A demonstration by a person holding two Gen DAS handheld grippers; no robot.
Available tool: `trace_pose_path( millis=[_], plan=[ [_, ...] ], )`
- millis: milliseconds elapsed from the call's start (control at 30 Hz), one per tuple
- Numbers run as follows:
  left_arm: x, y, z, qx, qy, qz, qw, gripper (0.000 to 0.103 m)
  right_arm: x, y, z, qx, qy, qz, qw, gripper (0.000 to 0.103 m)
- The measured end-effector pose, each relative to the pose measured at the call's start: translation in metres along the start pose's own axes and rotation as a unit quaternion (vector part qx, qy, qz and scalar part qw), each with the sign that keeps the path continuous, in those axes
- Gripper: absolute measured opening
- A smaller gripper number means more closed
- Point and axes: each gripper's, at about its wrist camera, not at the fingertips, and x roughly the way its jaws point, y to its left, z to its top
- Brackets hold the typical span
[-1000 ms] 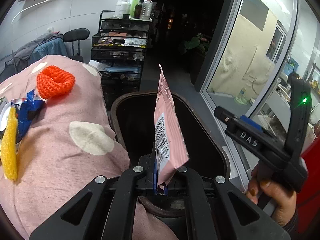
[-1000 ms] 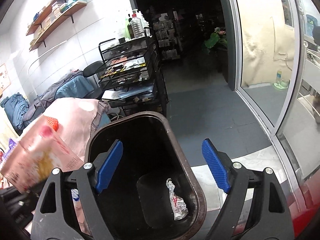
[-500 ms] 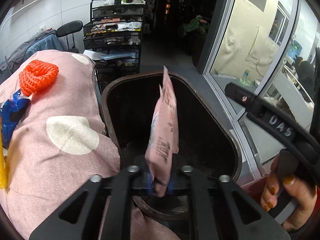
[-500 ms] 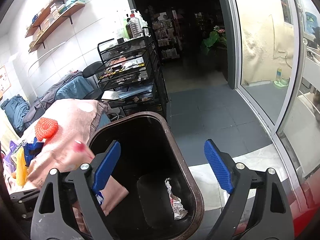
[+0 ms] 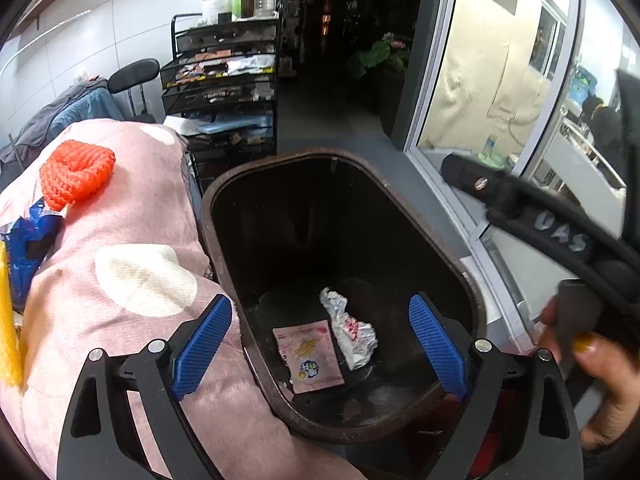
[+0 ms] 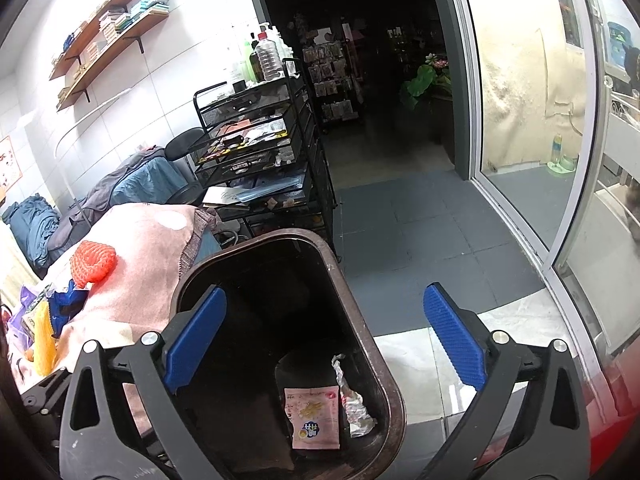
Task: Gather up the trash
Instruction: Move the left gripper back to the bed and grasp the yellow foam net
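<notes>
The left gripper (image 5: 320, 338) hung spread and empty over the trash bin (image 5: 224, 196); the right gripper (image 6: 326, 340) was likewise spread, holding nothing. The pink packet (image 5: 308, 356) lay flat on the bin's floor beside a crumpled wrapper (image 5: 352, 330). More trash, an orange net (image 5: 74, 172) and blue wrapper (image 5: 28, 240), sat on the pink blanket (image 5: 132, 220) near its bin-side edge; a careless reach might snag fabric or knock them off.

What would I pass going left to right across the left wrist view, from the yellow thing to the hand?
Yellow mesh → blue wrapper → orange net → pink packet → crumpled foil wrapper → right hand.
</notes>
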Motion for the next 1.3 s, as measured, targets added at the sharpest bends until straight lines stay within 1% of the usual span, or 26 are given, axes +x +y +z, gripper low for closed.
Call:
trace_pose_path(
  millis=[200,333,467,633,800,1033,1133,1300],
  plan=[
    [-0.034,0.001,-0.006,0.007,-0.050,0.009,0.9987,0.092,-0.002,0.007,-0.001,-0.014,-0.005,0.018,1.000,0.098],
    [-0.058,0.008,-0.009,-0.004,-0.081,0.016,0.9966,0.094,-0.005,0.019,-0.004,-0.031,-0.011,0.036,0.999,0.098],
    [-0.083,0.021,-0.015,-0.011,-0.118,0.044,0.9920,0.095,-0.008,0.034,-0.009,-0.049,-0.015,0.051,0.997,0.098],
    [-0.106,0.043,-0.022,-0.034,-0.147,0.077,0.9855,0.097,-0.010,0.056,-0.015,-0.073,-0.015,0.073,0.995,0.098],
    [-0.121,0.070,-0.032,-0.060,-0.157,0.113,0.9793,0.097,-0.017,0.086,-0.025,-0.111,-0.022,0.105,0.988,0.098],
    [-0.140,0.109,-0.047,-0.110,-0.165,0.145,0.9694,0.097,-0.017,0.131,-0.032,-0.145,-0.006,0.147,0.978,0.098],
    [-0.145,0.126,-0.054,-0.131,-0.161,0.163,0.9645,0.097,-0.018,0.149,-0.034,-0.161,-0.006,0.159,0.974,0.098],
    [-0.151,0.152,-0.074,-0.168,-0.147,0.180,0.9578,0.097,-0.019,0.179,-0.038,-0.191,-0.006,0.181,0.965,0.098]
  ],
)
